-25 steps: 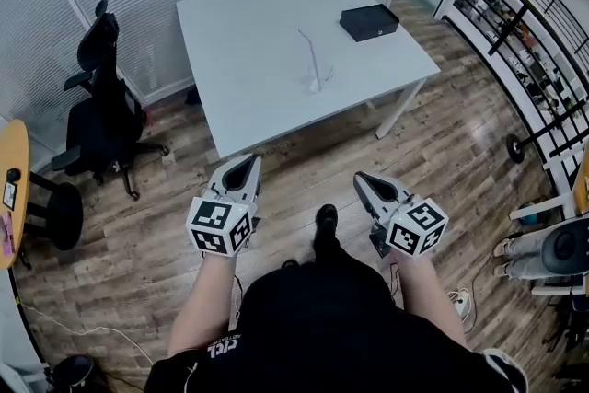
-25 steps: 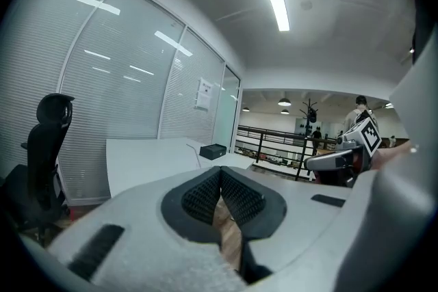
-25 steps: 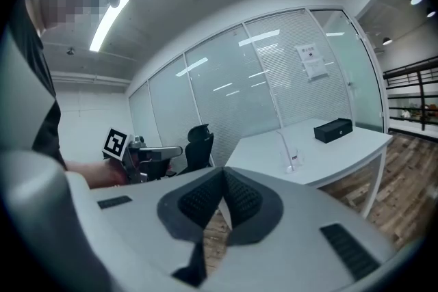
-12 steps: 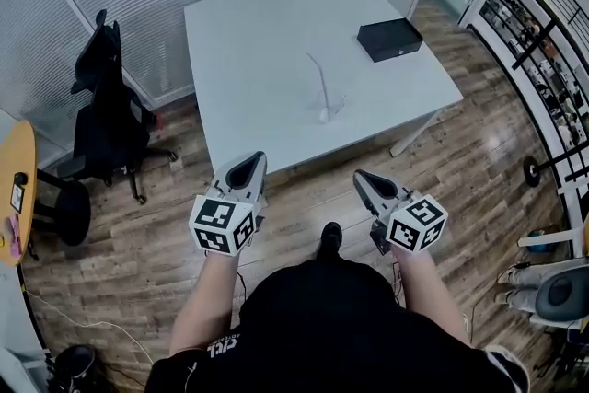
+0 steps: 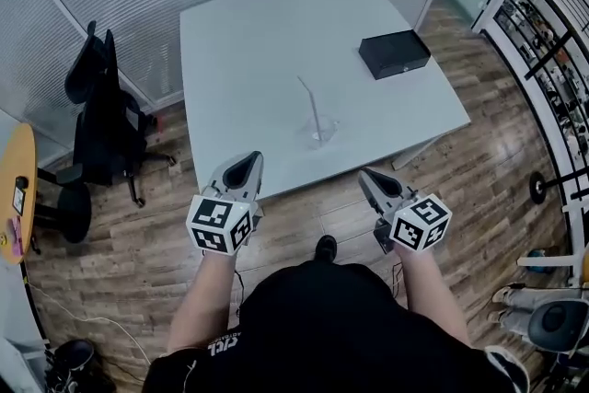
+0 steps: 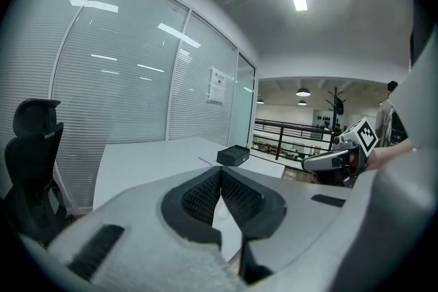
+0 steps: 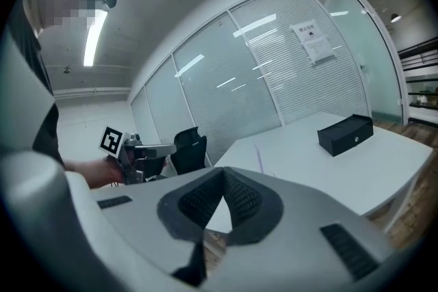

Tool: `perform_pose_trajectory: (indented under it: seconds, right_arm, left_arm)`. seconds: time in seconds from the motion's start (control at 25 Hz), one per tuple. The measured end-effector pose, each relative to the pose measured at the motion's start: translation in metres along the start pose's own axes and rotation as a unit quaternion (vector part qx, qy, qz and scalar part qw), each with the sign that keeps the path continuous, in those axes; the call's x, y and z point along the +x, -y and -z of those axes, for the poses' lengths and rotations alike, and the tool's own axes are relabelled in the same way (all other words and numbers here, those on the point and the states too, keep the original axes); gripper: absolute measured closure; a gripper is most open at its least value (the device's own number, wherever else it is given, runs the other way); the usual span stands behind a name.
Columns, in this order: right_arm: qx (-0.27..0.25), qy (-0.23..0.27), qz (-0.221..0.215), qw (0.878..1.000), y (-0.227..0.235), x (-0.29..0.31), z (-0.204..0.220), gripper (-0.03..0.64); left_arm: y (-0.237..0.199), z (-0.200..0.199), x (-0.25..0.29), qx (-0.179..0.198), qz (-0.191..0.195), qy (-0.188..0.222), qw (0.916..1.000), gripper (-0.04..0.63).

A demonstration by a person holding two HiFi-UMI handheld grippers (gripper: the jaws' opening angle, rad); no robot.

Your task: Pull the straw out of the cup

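A clear cup (image 5: 323, 132) stands near the front of the white table (image 5: 248, 51), with a thin white straw (image 5: 309, 101) leaning up and left out of it. Both grippers are held above the wooden floor, short of the table's near edge and apart from the cup. My left gripper (image 5: 248, 159) is shut and empty, to the cup's lower left. My right gripper (image 5: 366, 176) is shut and empty too, to its lower right. The straw (image 7: 258, 158) shows faintly past the right jaws, and as a thin straw (image 6: 204, 161) over the left jaws.
A black box (image 5: 394, 53) lies at the table's far right. A black office chair (image 5: 99, 110) stands left of the table, by a round yellow table (image 5: 13, 189). Glass walls with blinds close the back. Railings and gear line the right side.
The table and cup have come closer and lower in the head view as both grippers were carried forward towards the table's edge. Both stayed shut.
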State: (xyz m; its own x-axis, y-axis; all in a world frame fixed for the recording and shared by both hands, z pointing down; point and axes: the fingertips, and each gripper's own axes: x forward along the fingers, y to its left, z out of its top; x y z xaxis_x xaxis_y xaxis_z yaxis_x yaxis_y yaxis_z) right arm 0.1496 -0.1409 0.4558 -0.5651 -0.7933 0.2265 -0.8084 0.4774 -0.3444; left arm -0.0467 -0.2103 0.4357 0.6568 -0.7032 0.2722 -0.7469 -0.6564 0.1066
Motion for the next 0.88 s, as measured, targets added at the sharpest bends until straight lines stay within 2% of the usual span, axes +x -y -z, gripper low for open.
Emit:
perform_pose_trajectory:
  seconds: [0.16,0.36,0.56,0.68,0.88]
  right_arm:
    - [-0.007,-0.003,-0.007,1.0,0.031,0.005,-0.01,0.611]
    - [0.01,-0.006,0.015,1.0,0.076,0.015,-0.018,0.611]
    - [0.012,-0.018,0.018,1.0,0.089,0.045,-0.021,0.611]
    - [0.014,-0.027,0.003,1.0,0.083,0.071,-0.026,0.611]
    - [0.001,-0.04,-0.009,0.999,0.073,0.107,-0.033,0.611]
  left_arm:
    - [-0.007,0.002,0.025,-0.014,-0.02,-0.001,0.9997,0.584]
    - [-0.011,0.004,0.047,-0.018,-0.028,-0.007,0.9994,0.584]
    - [-0.04,0.0,0.075,-0.028,-0.034,-0.016,0.9989,0.584]
    - [-0.052,-0.011,0.094,-0.018,-0.023,-0.014,0.9995,0.584]
    - [-0.067,-0.017,0.113,-0.025,-0.003,-0.012,0.9996,0.584]
